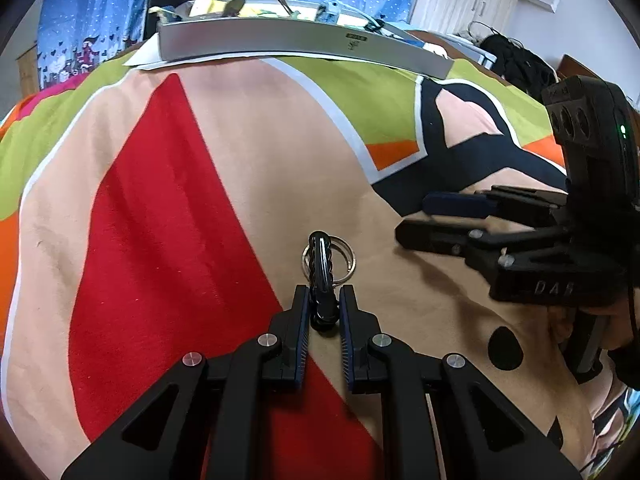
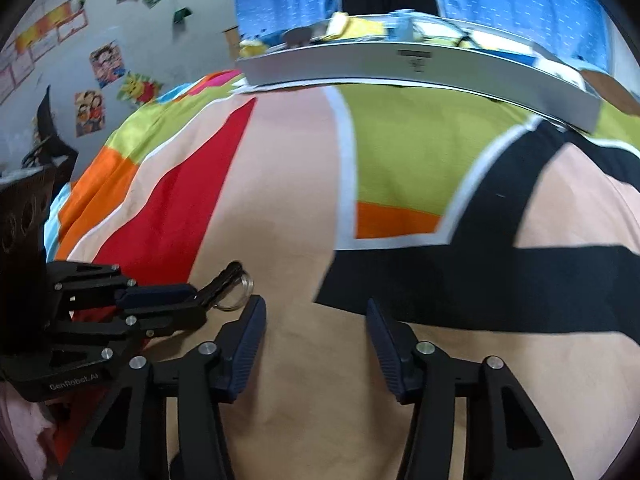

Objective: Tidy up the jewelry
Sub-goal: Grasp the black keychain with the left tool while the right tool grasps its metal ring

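Note:
A black clip (image 1: 319,252) with a silver key ring (image 1: 349,258) through it sits just above the patterned blanket (image 1: 248,152). My left gripper (image 1: 324,297) is shut on the clip's lower end, its blue pads pressed against both sides. From the right wrist view the same clip (image 2: 224,276) and ring (image 2: 243,285) stick out of the left gripper (image 2: 197,300). My right gripper (image 2: 314,306) is open and holds nothing, hovering over the blanket just right of the ring. It shows at the right of the left wrist view as the right gripper (image 1: 414,220).
A shallow white tray (image 1: 304,46) with several small items stands at the far end of the blanket, on white paper. The tray (image 2: 420,68) also shows in the right wrist view. Blue curtains hang behind it. A hand (image 1: 560,324) holds the right gripper.

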`<state>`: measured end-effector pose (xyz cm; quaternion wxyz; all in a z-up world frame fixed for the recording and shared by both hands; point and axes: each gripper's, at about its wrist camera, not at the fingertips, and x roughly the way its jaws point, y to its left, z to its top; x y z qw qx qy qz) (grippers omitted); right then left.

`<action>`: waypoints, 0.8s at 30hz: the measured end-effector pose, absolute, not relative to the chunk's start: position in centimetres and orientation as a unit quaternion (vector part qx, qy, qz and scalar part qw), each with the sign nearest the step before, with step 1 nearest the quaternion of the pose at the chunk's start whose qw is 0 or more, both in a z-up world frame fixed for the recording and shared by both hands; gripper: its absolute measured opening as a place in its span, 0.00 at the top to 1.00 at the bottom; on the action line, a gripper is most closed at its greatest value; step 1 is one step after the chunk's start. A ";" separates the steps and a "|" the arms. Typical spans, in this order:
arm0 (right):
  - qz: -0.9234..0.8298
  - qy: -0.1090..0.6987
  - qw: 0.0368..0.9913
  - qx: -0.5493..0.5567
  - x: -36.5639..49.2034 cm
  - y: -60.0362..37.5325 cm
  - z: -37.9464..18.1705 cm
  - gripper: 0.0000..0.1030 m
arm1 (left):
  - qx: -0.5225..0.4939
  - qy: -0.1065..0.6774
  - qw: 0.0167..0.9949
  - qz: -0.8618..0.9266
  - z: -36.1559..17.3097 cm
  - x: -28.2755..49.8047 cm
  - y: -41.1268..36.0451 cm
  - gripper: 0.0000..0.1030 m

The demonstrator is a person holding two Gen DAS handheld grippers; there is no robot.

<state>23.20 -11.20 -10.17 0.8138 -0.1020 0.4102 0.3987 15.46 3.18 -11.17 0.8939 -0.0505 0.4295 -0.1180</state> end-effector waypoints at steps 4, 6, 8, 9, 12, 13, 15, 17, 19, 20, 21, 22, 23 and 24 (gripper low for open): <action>0.412 0.409 0.805 -0.120 22.9 -10.0 -10.4 0.56 | -0.075 0.427 0.896 -0.099 -11.2 15.5 3.9 0.89; 0.416 0.409 0.802 -0.126 23.0 -9.6 -10.4 0.59 | -0.086 0.426 0.896 -0.089 -11.2 15.5 4.5 0.89; 0.419 0.410 0.800 -0.130 23.2 -9.2 -10.5 0.60 | -0.092 0.425 0.897 -0.081 -11.1 15.4 4.8 0.89; 0.421 0.410 0.798 -0.131 23.3 -9.0 -10.5 0.62 | -0.094 0.424 0.898 -0.076 -11.1 15.3 5.0 0.89; 0.430 0.410 0.792 -0.139 23.4 -8.4 -10.4 0.63 | -0.099 0.422 0.899 -0.063 -10.9 15.0 5.5 0.89; 0.433 0.410 0.790 -0.144 23.3 -8.1 -10.4 0.64 | -0.101 0.421 0.899 -0.060 -10.9 14.8 5.7 0.89; 0.442 0.409 0.783 -0.157 23.2 -7.4 -10.5 0.66 | -0.105 0.420 0.900 -0.051 -10.9 14.8 5.9 0.89; 0.448 0.409 0.775 -0.176 22.9 -6.5 -10.7 0.70 | -0.107 0.418 0.901 -0.044 -10.9 14.7 6.2 0.89; 0.450 0.407 0.770 -0.198 22.6 -5.6 -11.1 0.73 | -0.111 0.417 0.901 -0.040 -10.8 14.8 6.3 0.89; 0.451 0.408 0.766 -0.207 22.5 -5.2 -11.2 0.74 | -0.112 0.417 0.901 -0.038 -10.9 14.8 6.3 0.89; 0.451 0.408 0.764 -0.214 22.6 -4.9 -11.4 0.78 | -0.115 0.417 0.901 -0.036 -10.8 14.8 6.4 0.89; 0.450 0.410 0.761 -0.222 22.6 -4.6 -11.5 0.82 | -0.117 0.417 0.901 -0.035 -10.8 14.9 6.5 0.89; 0.450 0.411 0.760 -0.227 22.6 -4.4 -11.6 0.86 | -0.119 0.416 0.901 -0.033 -10.8 14.8 6.6 0.89; 0.447 0.413 0.759 -0.232 22.7 -4.2 -11.7 0.92 | -0.121 0.416 0.901 -0.032 -10.8 14.9 6.6 0.89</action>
